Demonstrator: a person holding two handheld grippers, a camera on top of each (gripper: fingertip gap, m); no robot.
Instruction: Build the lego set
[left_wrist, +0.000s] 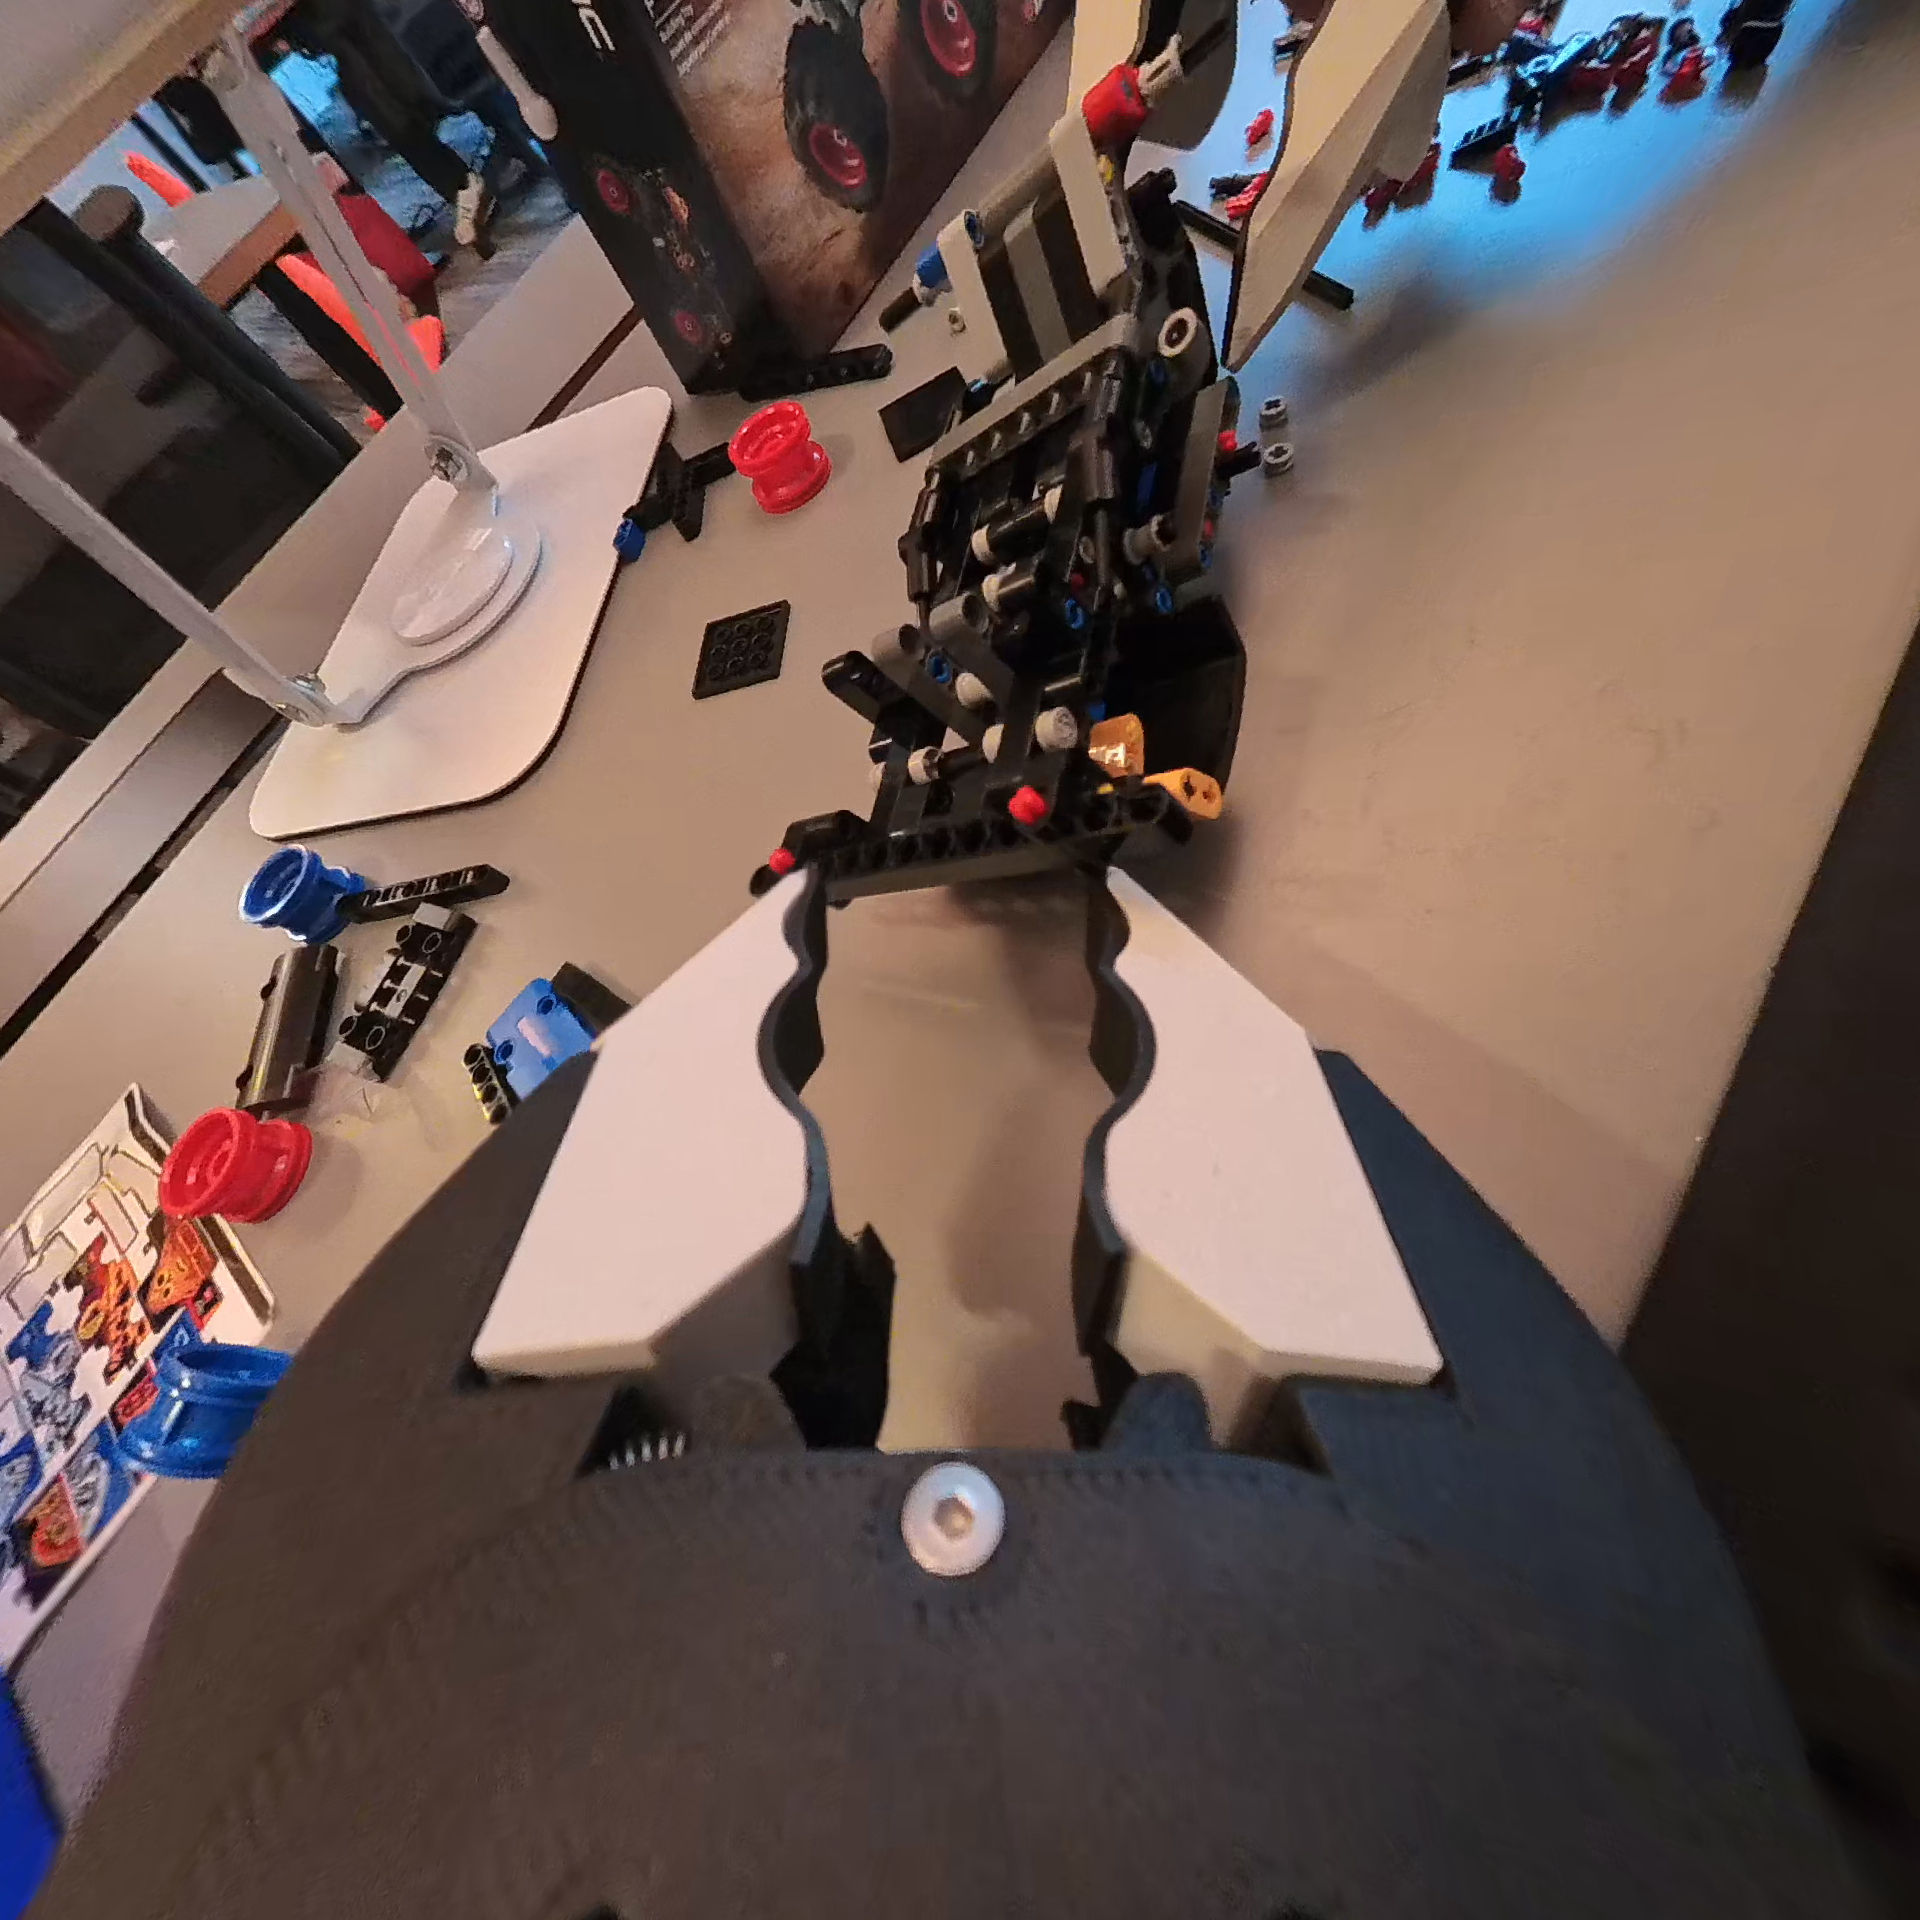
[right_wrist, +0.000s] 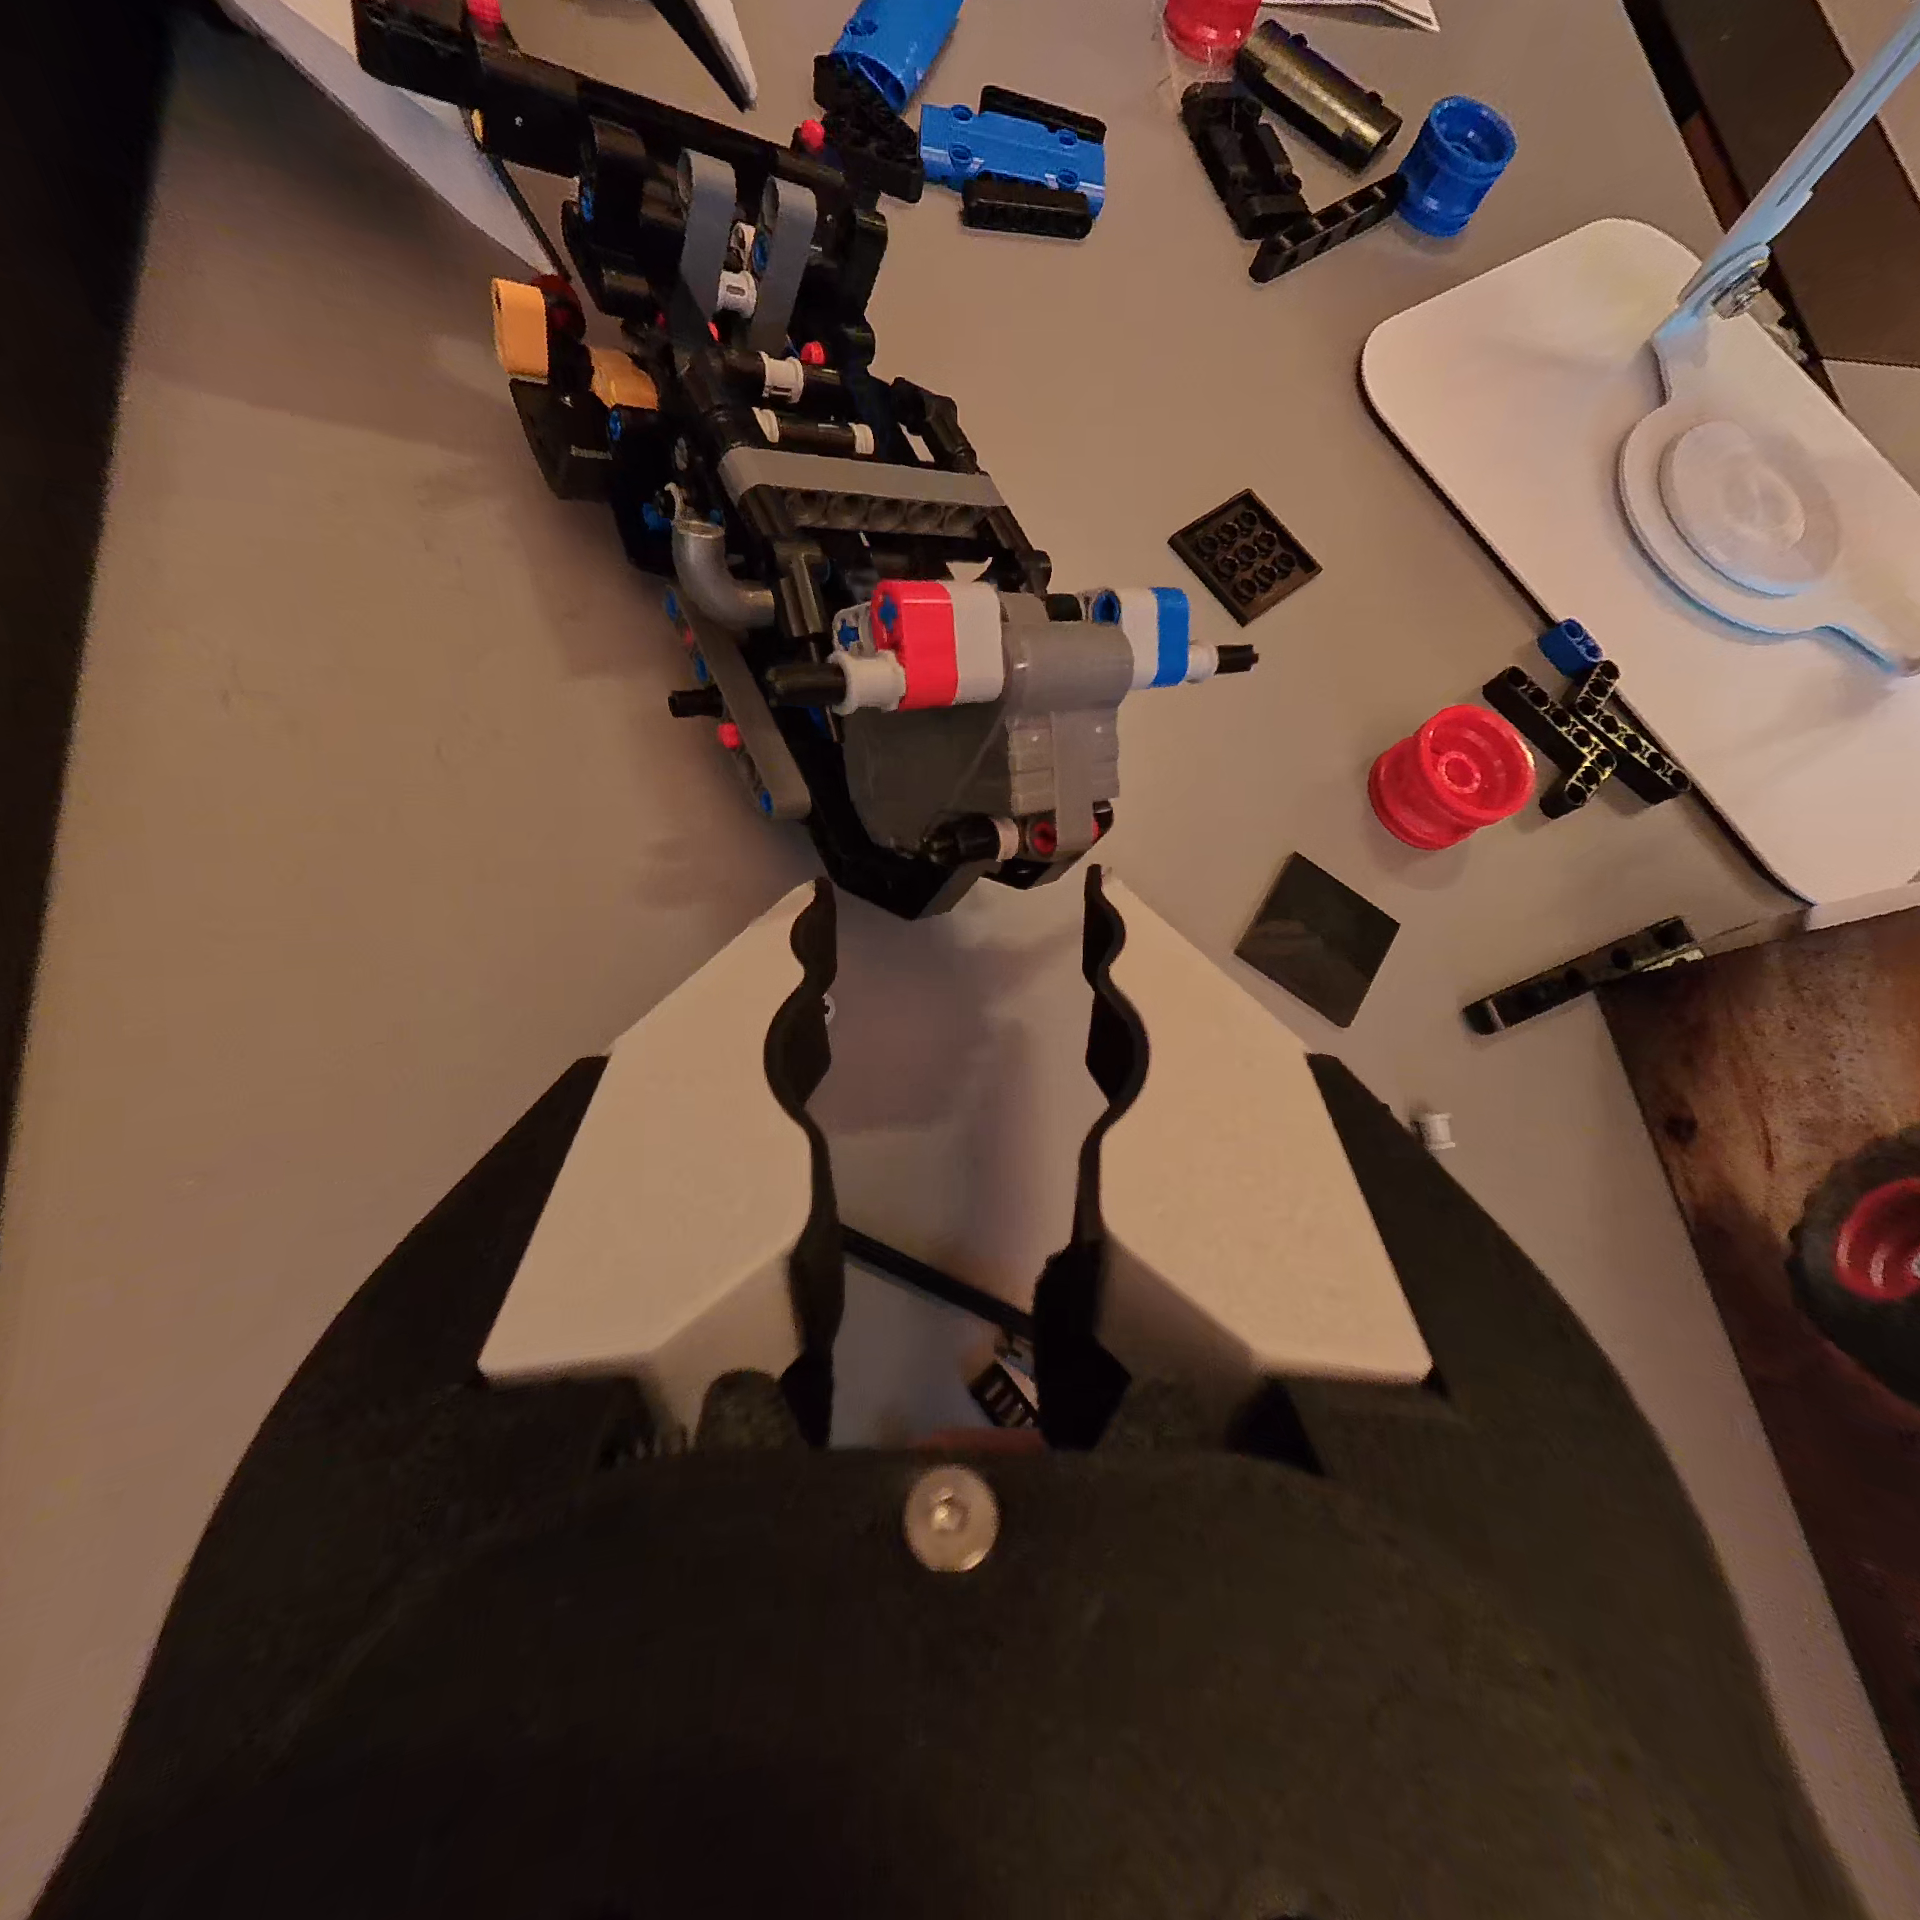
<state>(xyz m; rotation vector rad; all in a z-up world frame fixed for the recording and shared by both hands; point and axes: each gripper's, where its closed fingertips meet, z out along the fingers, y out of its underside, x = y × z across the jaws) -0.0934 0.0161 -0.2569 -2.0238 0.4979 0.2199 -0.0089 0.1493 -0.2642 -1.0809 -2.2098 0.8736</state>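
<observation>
The half-built Lego chassis (left_wrist: 1049, 582), black with grey, blue, red and orange parts, lies on the grey table between my two grippers. My left gripper (left_wrist: 956, 894) is open, and its tips are at the long black beam (left_wrist: 987, 831) on the chassis's near end. My right gripper (right_wrist: 956, 894) is open, and the black pointed end of the chassis (right_wrist: 914, 623) sits between its tips below a grey block (right_wrist: 1039, 727). I cannot tell whether either gripper touches the model. Each gripper also shows far off in the other's view.
Loose parts lie beside the chassis: red hubs (left_wrist: 777, 457) (right_wrist: 1449, 774), blue hubs (left_wrist: 291, 894) (right_wrist: 1455, 161), a blue block (right_wrist: 1008, 156), black beams and a black square plate (right_wrist: 1244, 556). There are also a white lamp base (left_wrist: 468, 748), the set's box (left_wrist: 727, 156) and a sticker sheet (left_wrist: 83, 1351). The table edge (right_wrist: 83, 520) runs close by. My right gripper's tips are some 12 cm from the black square plate (right_wrist: 1244, 556). The left camera catches it too, in the left wrist view (left_wrist: 747, 638).
</observation>
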